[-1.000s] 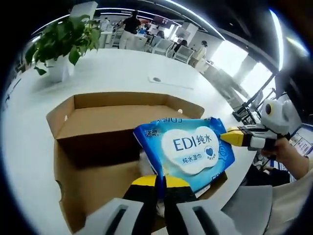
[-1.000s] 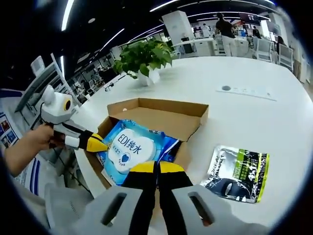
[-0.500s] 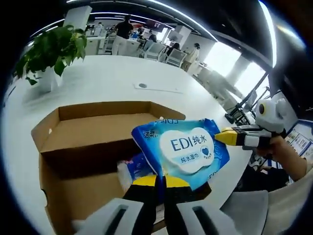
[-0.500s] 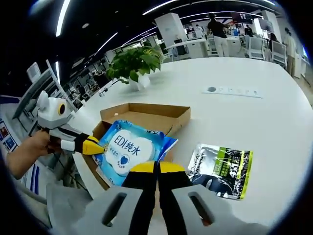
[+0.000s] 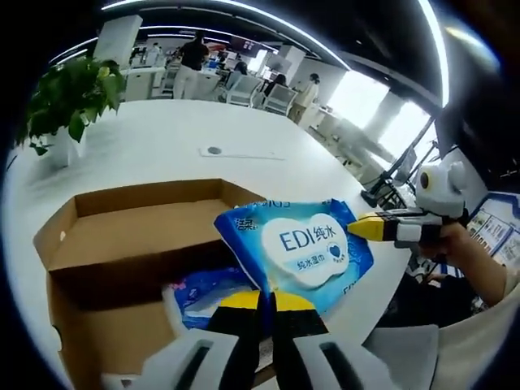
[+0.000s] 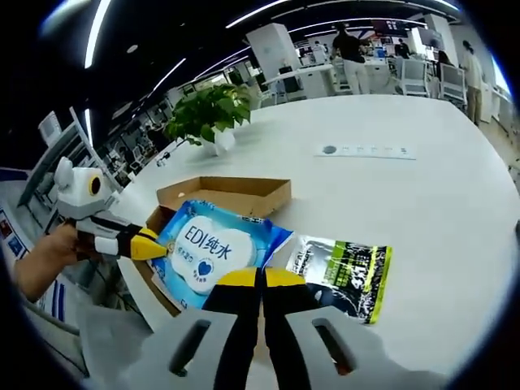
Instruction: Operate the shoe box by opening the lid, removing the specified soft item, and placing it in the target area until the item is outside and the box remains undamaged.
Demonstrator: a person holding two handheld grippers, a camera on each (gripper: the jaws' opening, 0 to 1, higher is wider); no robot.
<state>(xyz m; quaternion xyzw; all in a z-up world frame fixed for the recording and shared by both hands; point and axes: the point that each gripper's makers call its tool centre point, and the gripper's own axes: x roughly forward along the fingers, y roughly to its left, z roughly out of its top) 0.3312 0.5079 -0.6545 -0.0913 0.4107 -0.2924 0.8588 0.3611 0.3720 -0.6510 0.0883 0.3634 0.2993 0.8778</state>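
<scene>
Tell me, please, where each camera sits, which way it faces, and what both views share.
Left gripper view: rides the left hand-held gripper, facing the open shoe box and the blue wipes pack; the right hand-held gripper and a hand show.
Right gripper view: rides the right hand-held gripper, facing the same pack; the left hand-held gripper and its hand show.
Shared: pack, box, white table, plant.

Both grippers, left gripper (image 5: 266, 299) and right gripper (image 6: 261, 278), are pinching closed, each gripped by a hand (image 5: 467, 253).
</scene>
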